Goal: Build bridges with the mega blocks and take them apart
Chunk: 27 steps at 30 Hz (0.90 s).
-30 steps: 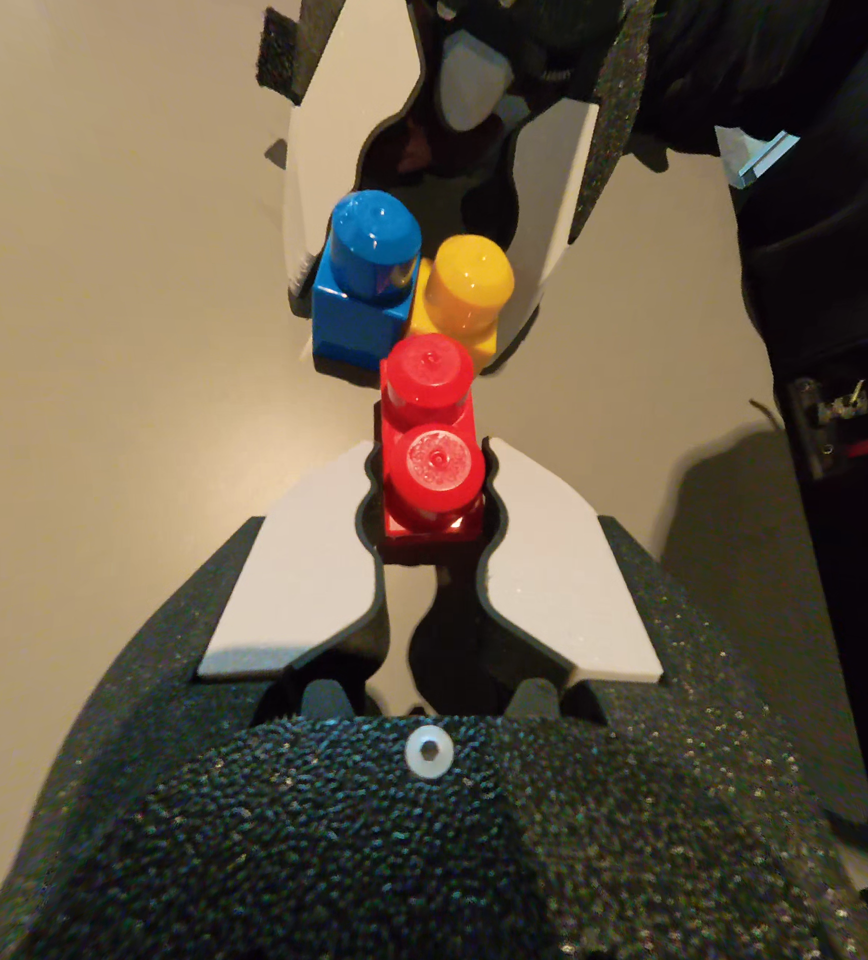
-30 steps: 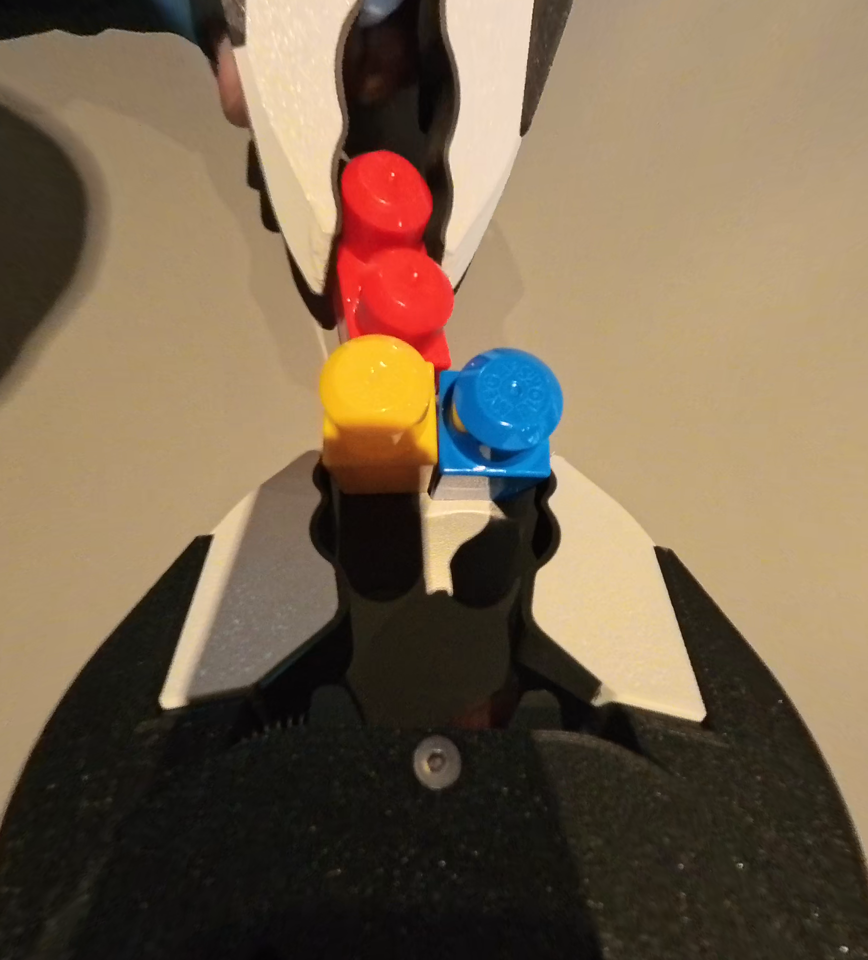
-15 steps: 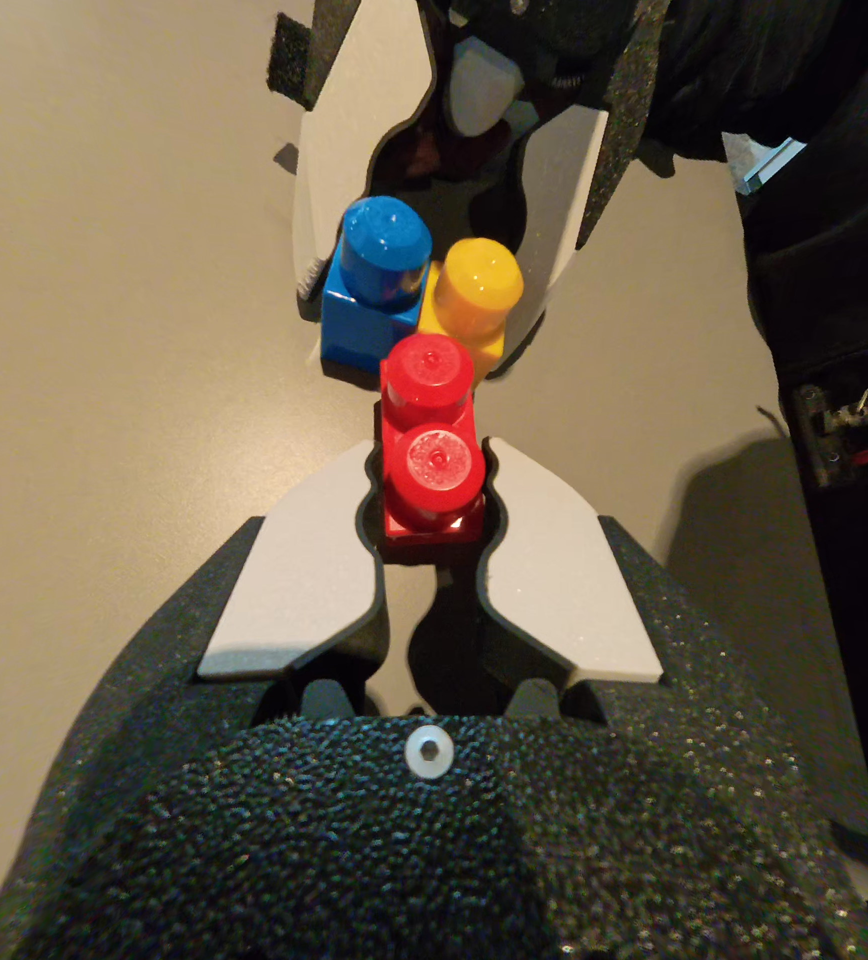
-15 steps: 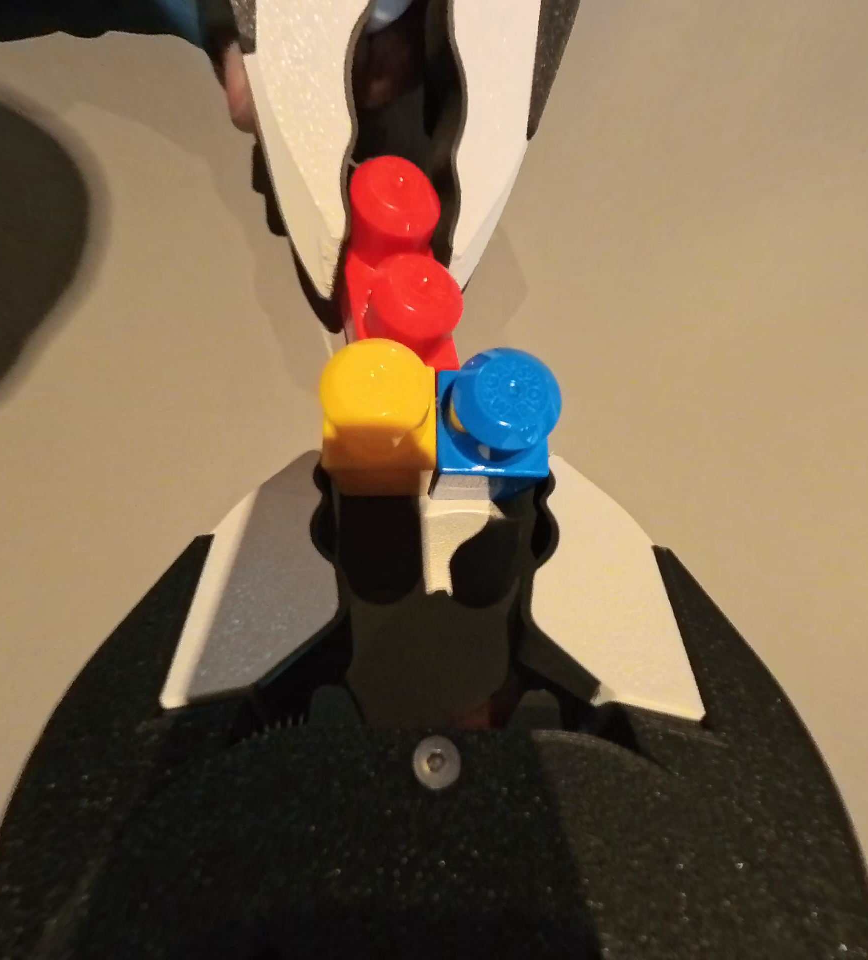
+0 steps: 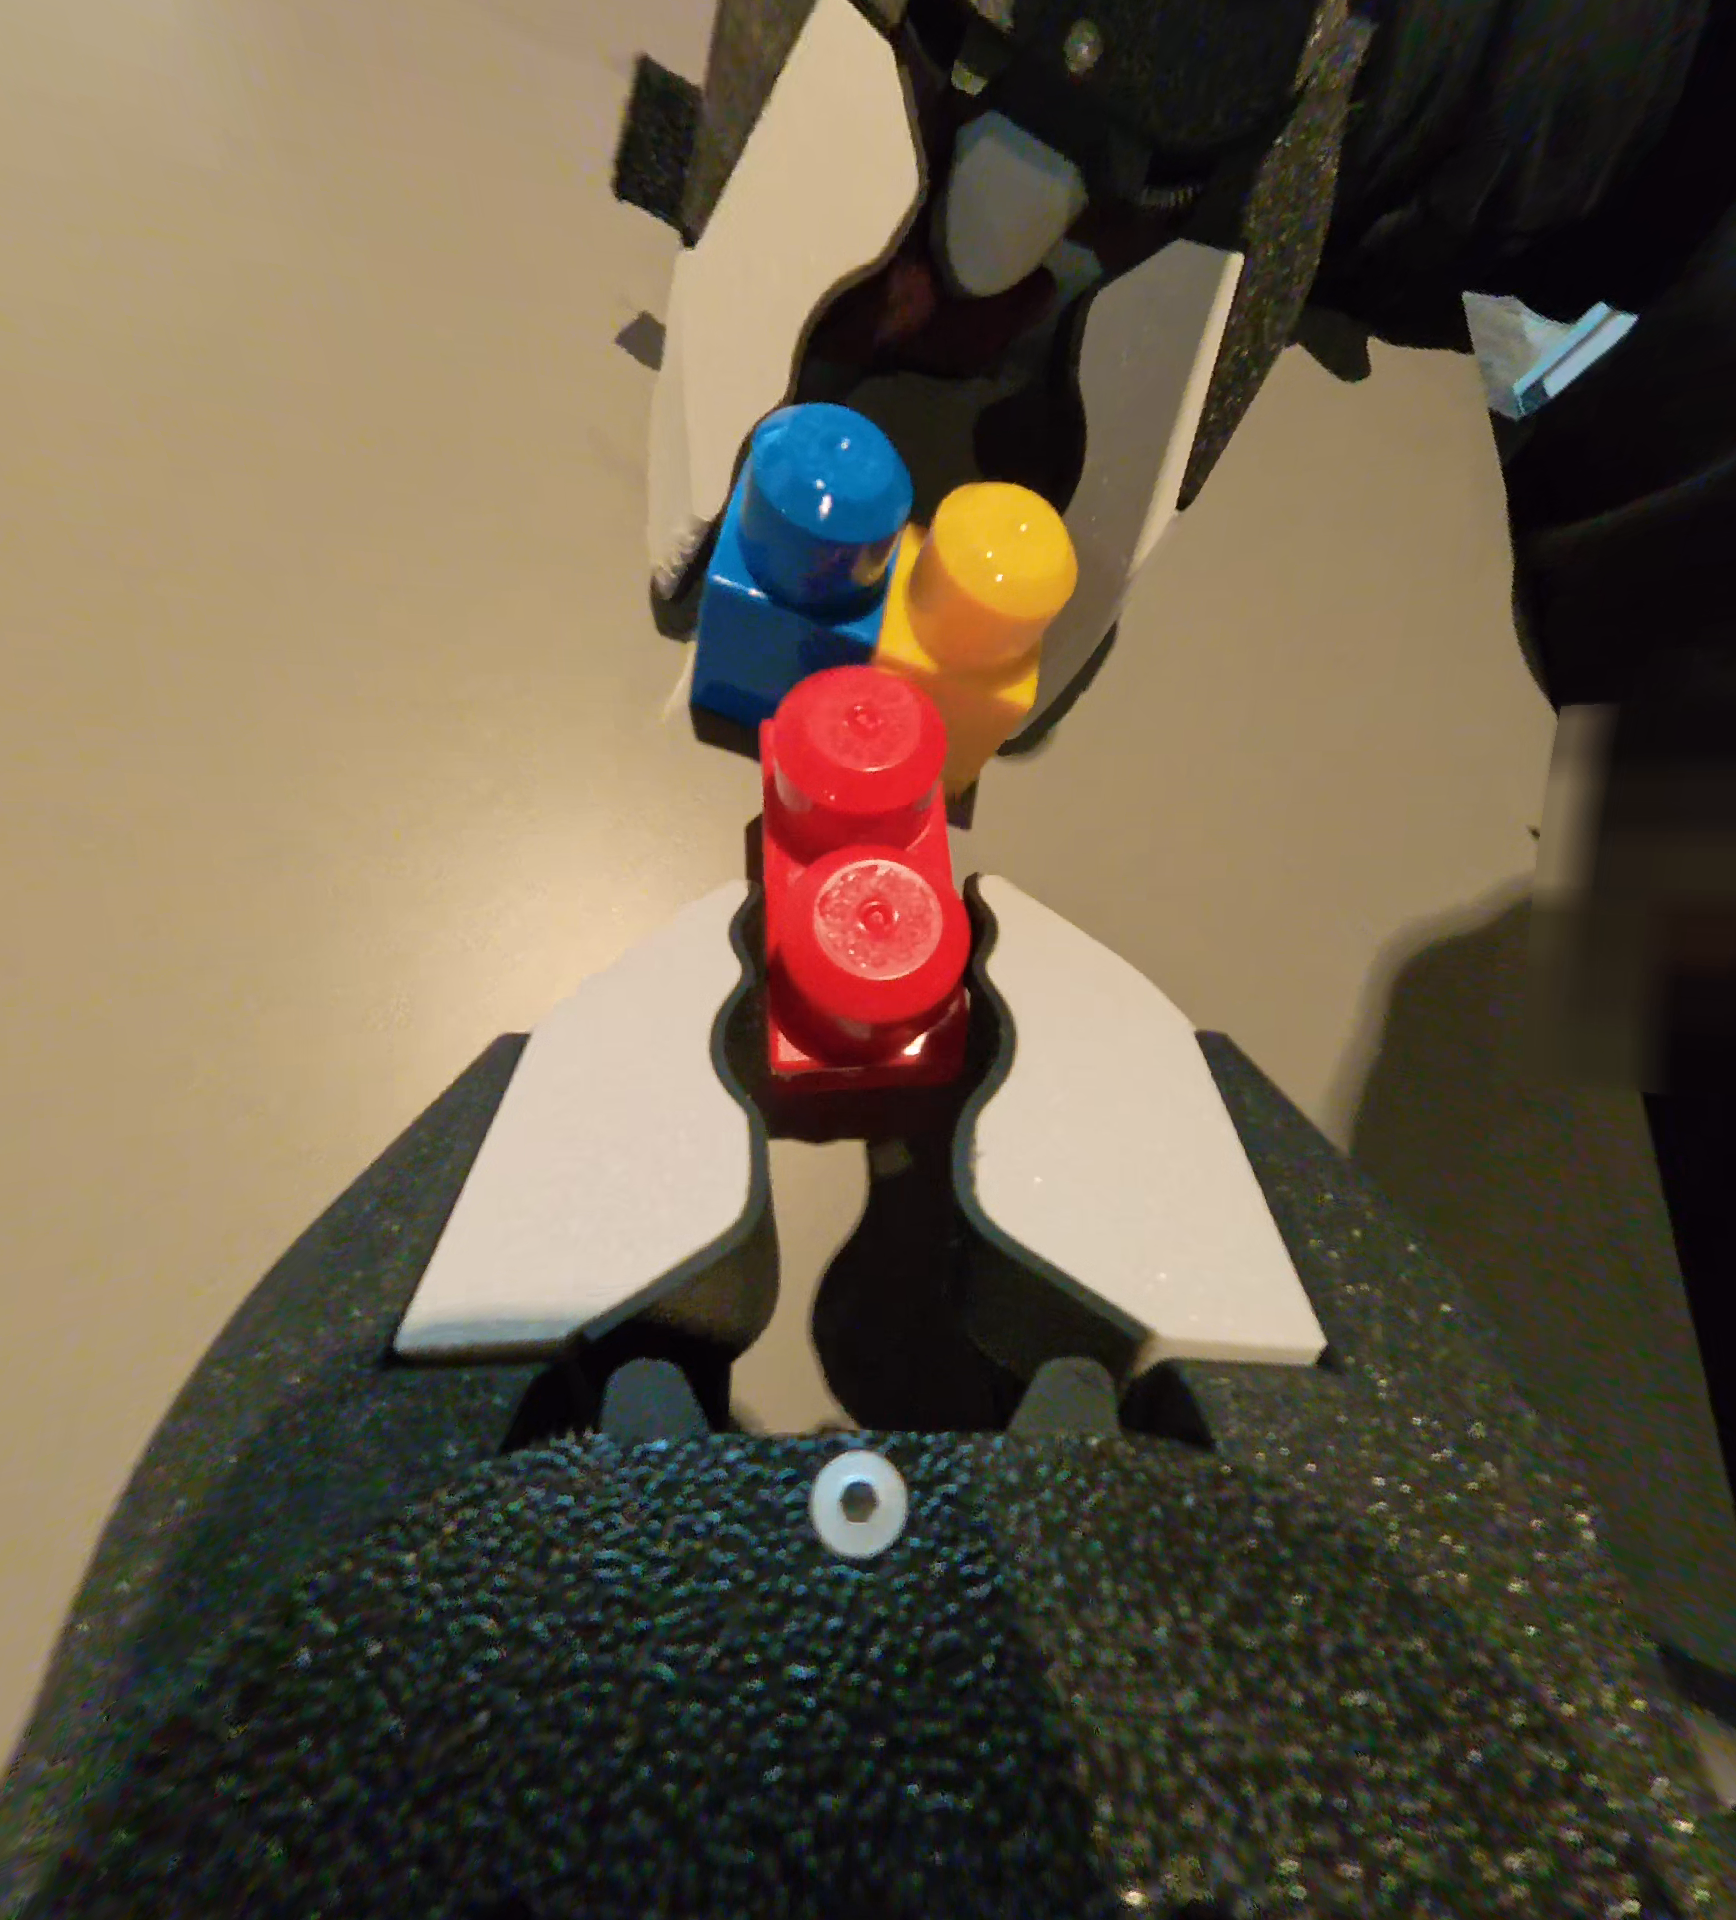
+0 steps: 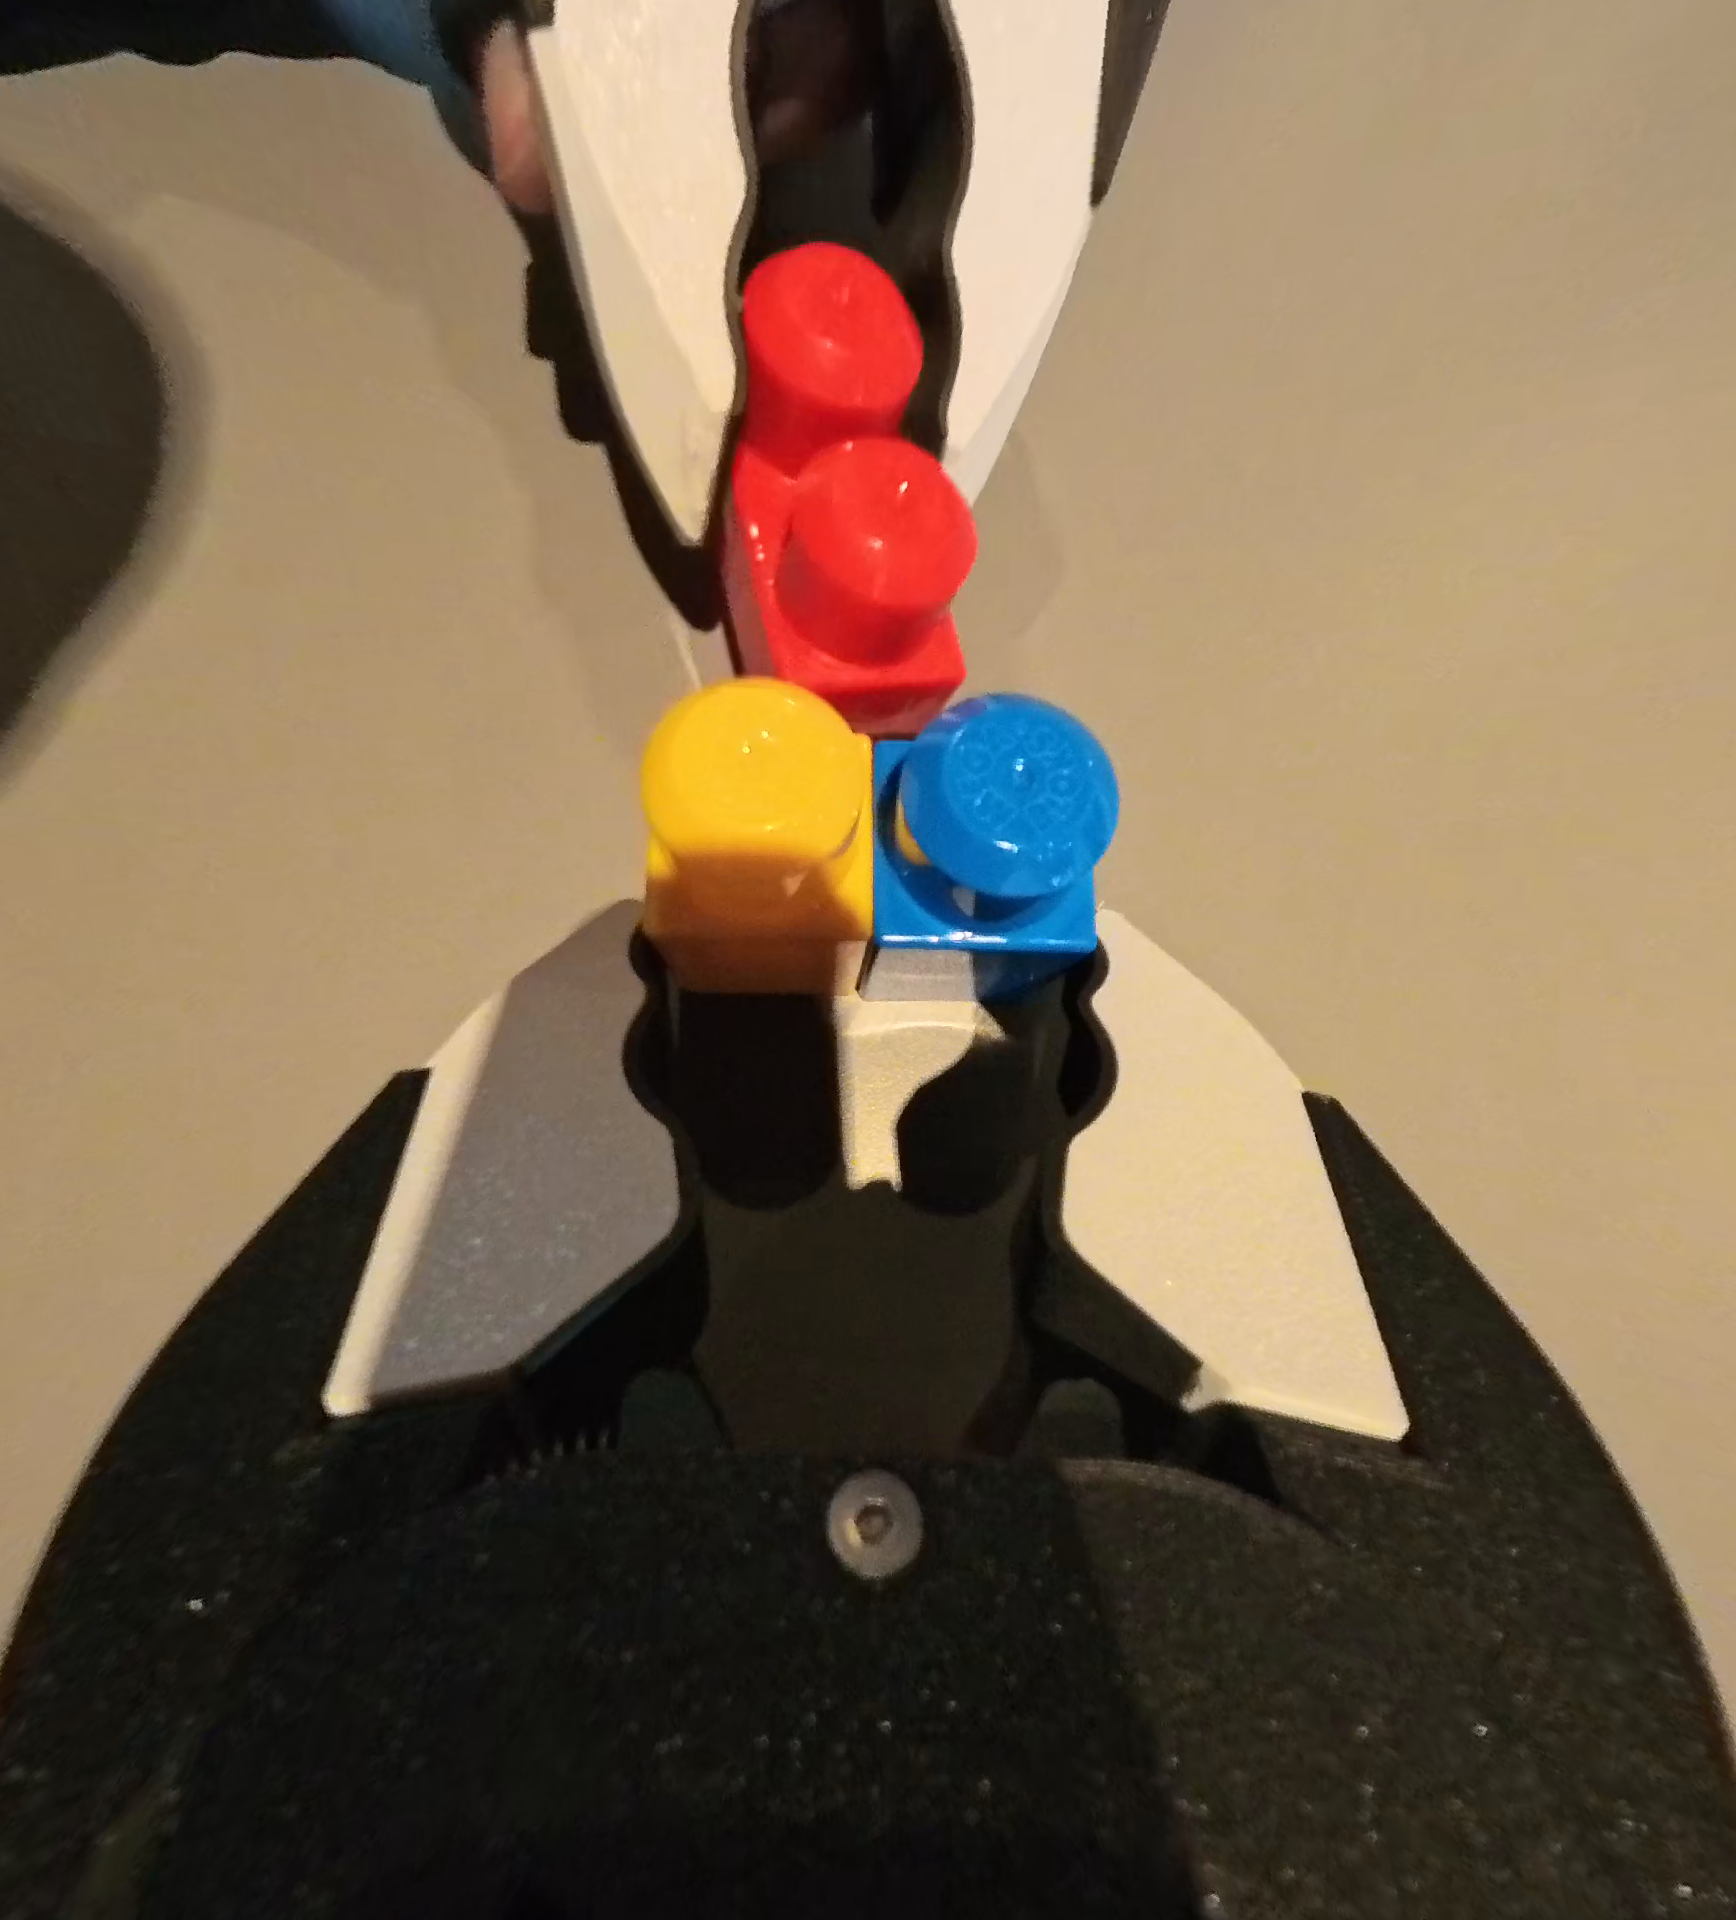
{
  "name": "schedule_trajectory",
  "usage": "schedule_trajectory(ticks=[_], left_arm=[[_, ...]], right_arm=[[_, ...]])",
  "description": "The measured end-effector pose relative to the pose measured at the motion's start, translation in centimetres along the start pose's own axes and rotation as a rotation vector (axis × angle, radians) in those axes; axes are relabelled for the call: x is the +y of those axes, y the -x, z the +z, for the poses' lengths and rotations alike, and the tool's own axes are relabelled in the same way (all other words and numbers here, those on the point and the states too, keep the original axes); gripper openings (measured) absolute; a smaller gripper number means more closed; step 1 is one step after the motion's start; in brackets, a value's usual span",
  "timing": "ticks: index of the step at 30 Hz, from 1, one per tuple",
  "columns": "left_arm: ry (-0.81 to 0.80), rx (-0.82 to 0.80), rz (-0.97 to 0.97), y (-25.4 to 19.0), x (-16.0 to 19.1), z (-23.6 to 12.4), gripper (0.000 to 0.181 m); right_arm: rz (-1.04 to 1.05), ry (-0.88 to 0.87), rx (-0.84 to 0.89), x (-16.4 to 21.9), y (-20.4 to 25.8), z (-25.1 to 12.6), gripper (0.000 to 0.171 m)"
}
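In the left wrist view my left gripper (image 5: 864, 920) is shut on a red two-stud block (image 5: 869, 935), gripping its near end. Its far end reaches a blue one-stud block (image 5: 802, 582) and a yellow one-stud block (image 5: 978, 613) that stand side by side. The right gripper (image 5: 895, 592) holds that pair from the far side. In the right wrist view my right gripper (image 6: 869, 935) is shut on the yellow block (image 6: 750, 831) and the blue block (image 6: 989, 831). The red block (image 6: 848, 509) sits behind their seam in the left gripper (image 6: 833, 520). I cannot tell whether red rests on them.
A plain beige table top (image 5: 272, 623) lies under everything. A person's dark sleeve and clothing (image 5: 1622, 468) fill the right side of the left wrist view. A dark shadow (image 6: 12, 499) lies at the left of the right wrist view. The tips of one gripper are about 6 cm away from the tips of the other.
The blue and yellow pair has shifted a little right in the left wrist view. The red block has drifted slightly right and closer in the right wrist view. Both grips are unchanged.
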State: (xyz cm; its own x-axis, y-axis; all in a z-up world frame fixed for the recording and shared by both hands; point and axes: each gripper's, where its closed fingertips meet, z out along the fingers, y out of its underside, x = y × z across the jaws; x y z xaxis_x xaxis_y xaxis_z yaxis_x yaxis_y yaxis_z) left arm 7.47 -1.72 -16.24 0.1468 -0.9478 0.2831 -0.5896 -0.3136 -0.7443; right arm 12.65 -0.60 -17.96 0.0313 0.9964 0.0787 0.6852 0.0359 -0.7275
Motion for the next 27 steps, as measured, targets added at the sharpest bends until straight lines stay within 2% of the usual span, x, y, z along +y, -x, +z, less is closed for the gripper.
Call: schedule_trajectory(ticks=[3,10,12,18,22,24,27], left_arm=[[-0.010,-0.032,-0.017,0.7,0.0,-0.4,0.034],[0.097,-0.083,0.015,1.2,1.7,0.1,0.035],[0.111,-0.101,0.028,1.4,1.8,-0.1,0.040],[0.081,-0.201,0.050,2.0,1.0,-2.1,0.059],[0.065,-0.283,0.029,1.3,0.4,-3.4,0.055],[0.119,-0.324,0.028,0.8,0.6,-3.4,0.050],[0.288,-0.394,0.078,0.5,1.1,-3.5,0.046]], right_arm=[[0.004,0.002,-0.001,0.0,0.0,0.0,0.075],[0.005,0.002,0.000,0.0,0.0,0.0,0.075],[0.005,0.002,0.000,0.0,0.0,0.0,0.075],[0.006,0.001,0.000,0.0,0.0,0.0,0.075],[0.007,0.001,0.001,0.0,0.0,0.0,0.075],[0.008,0.002,0.001,0.0,-0.1,0.0,0.075],[0.008,0.001,0.001,0.0,0.0,0.0,0.075]])
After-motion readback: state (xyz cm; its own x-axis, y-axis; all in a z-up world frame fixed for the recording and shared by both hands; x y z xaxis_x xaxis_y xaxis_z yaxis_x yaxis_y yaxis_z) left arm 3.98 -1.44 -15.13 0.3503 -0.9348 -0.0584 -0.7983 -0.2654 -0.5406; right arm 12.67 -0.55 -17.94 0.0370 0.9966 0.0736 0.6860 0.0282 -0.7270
